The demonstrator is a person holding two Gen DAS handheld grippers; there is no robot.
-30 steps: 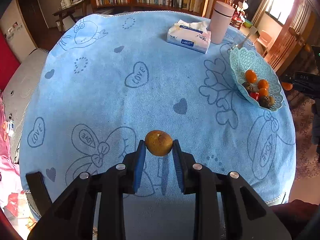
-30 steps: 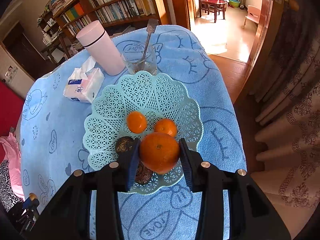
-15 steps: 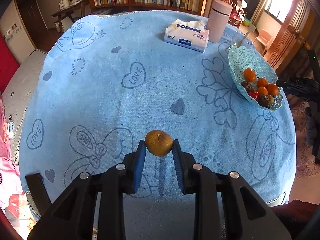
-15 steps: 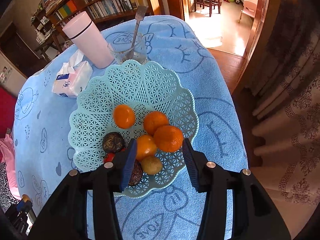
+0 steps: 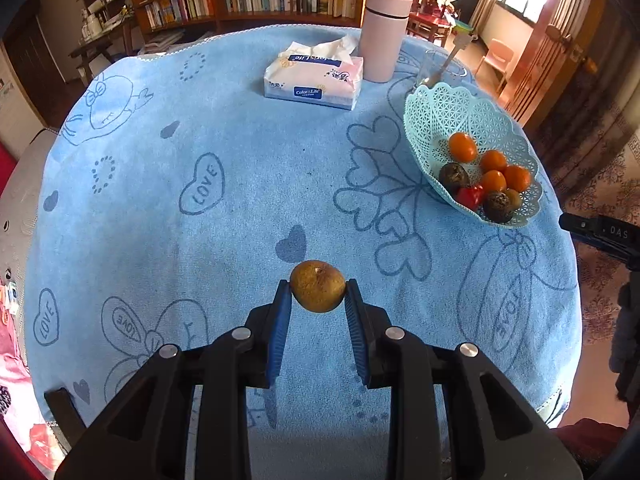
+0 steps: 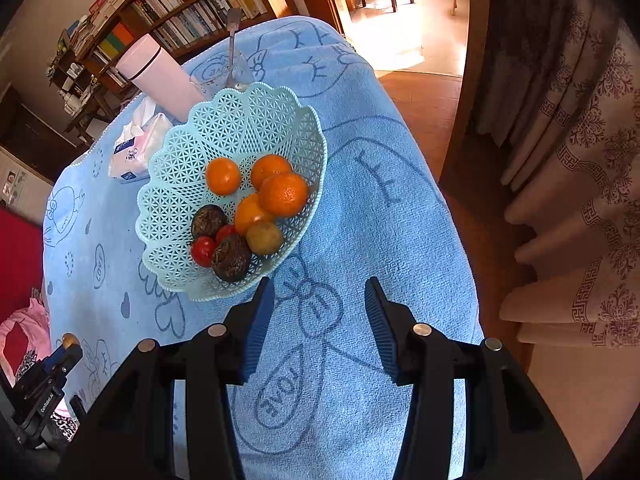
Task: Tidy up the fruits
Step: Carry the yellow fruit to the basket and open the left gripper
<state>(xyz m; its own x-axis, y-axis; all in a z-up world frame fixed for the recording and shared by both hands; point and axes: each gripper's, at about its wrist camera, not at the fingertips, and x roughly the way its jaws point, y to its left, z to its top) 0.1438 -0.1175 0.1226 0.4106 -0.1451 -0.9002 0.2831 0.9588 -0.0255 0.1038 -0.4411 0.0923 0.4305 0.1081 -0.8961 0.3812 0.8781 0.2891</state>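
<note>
My left gripper is shut on a brown round fruit and holds it above the blue cloth near the table's front. The mint lattice fruit basket stands at the right and holds several oranges, dark fruits and red ones. In the right wrist view my right gripper is open and empty, above the cloth just in front of the basket. The orange it carried lies on top of the other fruit. The left gripper with its fruit shows at the lower left of the right wrist view.
A tissue pack, a pink tumbler and a glass with a spoon stand at the back of the table. The table edge, a door frame and curtains lie close to the right. Bookshelves line the far wall.
My right gripper opened, left the orange in the basket and drew back toward the front. My left gripper moved forward and right with the brown fruit still in it.
</note>
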